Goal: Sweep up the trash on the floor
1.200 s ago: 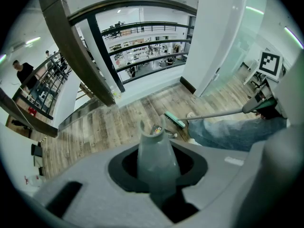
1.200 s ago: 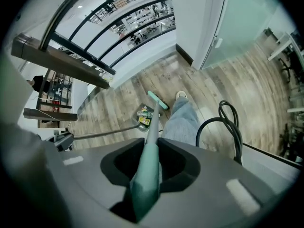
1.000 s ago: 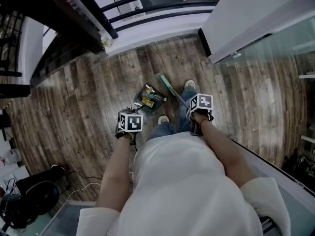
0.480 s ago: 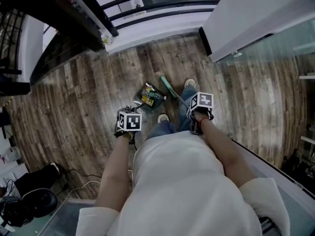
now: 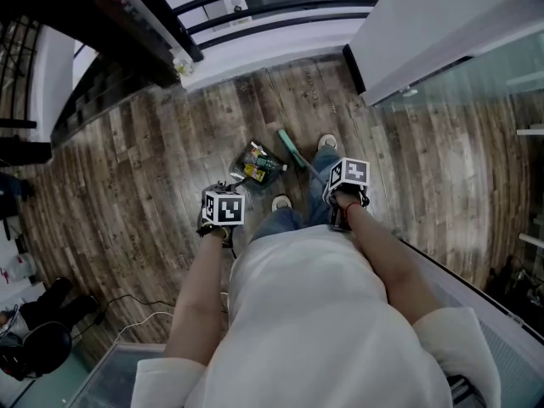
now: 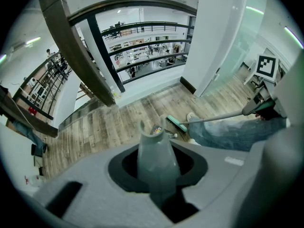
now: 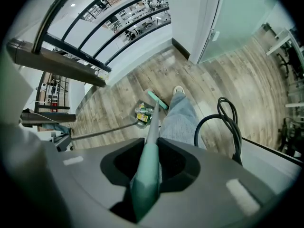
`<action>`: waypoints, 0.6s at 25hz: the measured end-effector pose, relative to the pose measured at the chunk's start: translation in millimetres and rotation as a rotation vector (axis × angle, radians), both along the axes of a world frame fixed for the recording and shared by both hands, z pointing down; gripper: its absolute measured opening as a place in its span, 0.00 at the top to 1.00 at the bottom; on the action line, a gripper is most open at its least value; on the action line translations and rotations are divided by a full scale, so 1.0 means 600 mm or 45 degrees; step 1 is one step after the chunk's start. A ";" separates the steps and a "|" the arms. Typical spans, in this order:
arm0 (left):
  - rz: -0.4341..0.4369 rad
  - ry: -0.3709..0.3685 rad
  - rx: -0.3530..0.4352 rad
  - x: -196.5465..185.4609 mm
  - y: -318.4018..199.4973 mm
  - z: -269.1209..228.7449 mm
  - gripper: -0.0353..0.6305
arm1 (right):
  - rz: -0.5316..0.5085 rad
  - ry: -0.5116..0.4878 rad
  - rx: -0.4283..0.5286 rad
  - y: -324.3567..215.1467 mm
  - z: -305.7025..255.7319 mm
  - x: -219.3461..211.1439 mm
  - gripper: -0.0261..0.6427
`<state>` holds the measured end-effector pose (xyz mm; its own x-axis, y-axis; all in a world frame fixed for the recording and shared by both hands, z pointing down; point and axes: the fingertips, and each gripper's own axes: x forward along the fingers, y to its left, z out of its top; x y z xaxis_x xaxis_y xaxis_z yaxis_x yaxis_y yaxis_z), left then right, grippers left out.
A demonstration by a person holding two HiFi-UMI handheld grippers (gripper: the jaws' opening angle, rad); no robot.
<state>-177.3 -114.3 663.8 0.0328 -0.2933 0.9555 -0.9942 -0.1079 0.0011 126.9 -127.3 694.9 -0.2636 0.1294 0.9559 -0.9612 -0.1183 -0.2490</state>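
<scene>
Head view looks down on a person standing on a grey-brown wood-plank floor (image 5: 153, 168), the left gripper (image 5: 223, 212) clamped on the flared grey plastic dustpan handle (image 6: 154, 156) and the right gripper (image 5: 347, 182) clamped on a slim teal broom handle (image 7: 151, 141). The dark dustpan (image 5: 248, 155) rests on the planks just ahead of a pale shoe (image 5: 281, 203), holding the trash (image 5: 260, 169), crumpled green and yellow packaging, with the flat teal broom head (image 5: 291, 148) just beside its right edge; grippers, pan and broom sit almost where they were half a second ago. Bare planks stretch away to the left, while a dark railing (image 5: 144, 24) ahead and a glass partition (image 5: 476, 83) to the right hem in the floor.
</scene>
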 end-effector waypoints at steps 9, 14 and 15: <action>0.001 -0.001 0.001 -0.001 -0.001 0.003 0.81 | 0.025 -0.008 -0.001 -0.002 0.004 0.000 0.82; 0.000 -0.006 -0.001 -0.004 0.000 0.002 0.81 | 0.030 -0.013 -0.001 -0.002 0.001 0.000 0.82; -0.001 -0.010 -0.003 -0.006 0.001 0.003 0.81 | 0.030 -0.015 -0.002 -0.002 0.001 0.001 0.82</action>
